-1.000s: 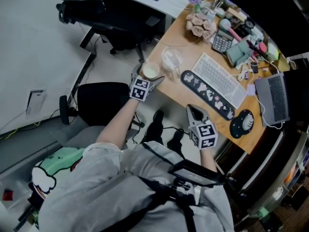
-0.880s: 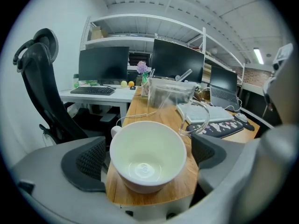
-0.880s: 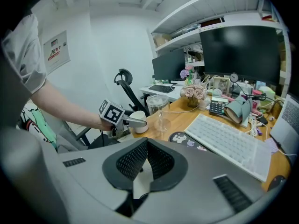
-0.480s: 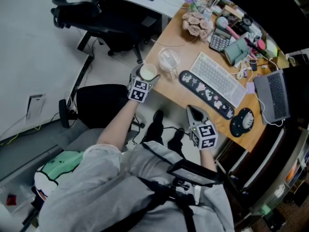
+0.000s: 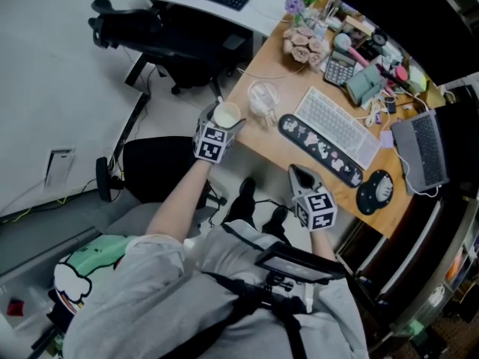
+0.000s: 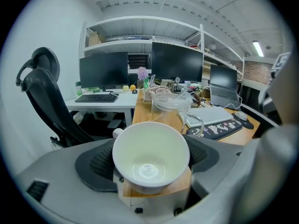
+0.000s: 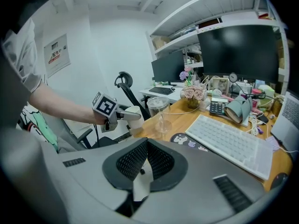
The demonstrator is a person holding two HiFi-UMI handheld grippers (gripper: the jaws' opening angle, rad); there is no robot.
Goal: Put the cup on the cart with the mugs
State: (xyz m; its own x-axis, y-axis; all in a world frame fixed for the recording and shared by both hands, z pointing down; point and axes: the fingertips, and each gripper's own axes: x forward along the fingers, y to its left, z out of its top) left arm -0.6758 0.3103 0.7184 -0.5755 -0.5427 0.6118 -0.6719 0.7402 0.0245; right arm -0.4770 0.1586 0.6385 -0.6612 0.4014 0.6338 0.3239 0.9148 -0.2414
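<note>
A white cup (image 5: 227, 114) sits between the pads of my left gripper (image 5: 223, 120) at the near left corner of the wooden desk (image 5: 278, 137). In the left gripper view the cup (image 6: 150, 155) is upright and empty, with both pads pressing its sides, so the left gripper (image 6: 150, 158) is shut on it. Whether the cup rests on the desk I cannot tell. From the right gripper view I see the cup (image 7: 132, 117) held out by the left hand. My right gripper (image 5: 301, 175) hangs at the desk's front edge; its jaws (image 7: 146, 143) are shut and empty. No cart with mugs shows.
A clear glass jar (image 5: 263, 96) stands just beyond the cup. A white keyboard (image 5: 340, 124), a patterned wrist rest (image 5: 320, 149), a calculator (image 5: 343, 67) and a laptop (image 5: 428, 149) crowd the desk. A black office chair (image 5: 168, 32) and a stool (image 5: 153, 163) stand to the left.
The left gripper has shifted slightly left with the cup between its jaws, a little farther from the glass jar. The right gripper has stayed in place.
</note>
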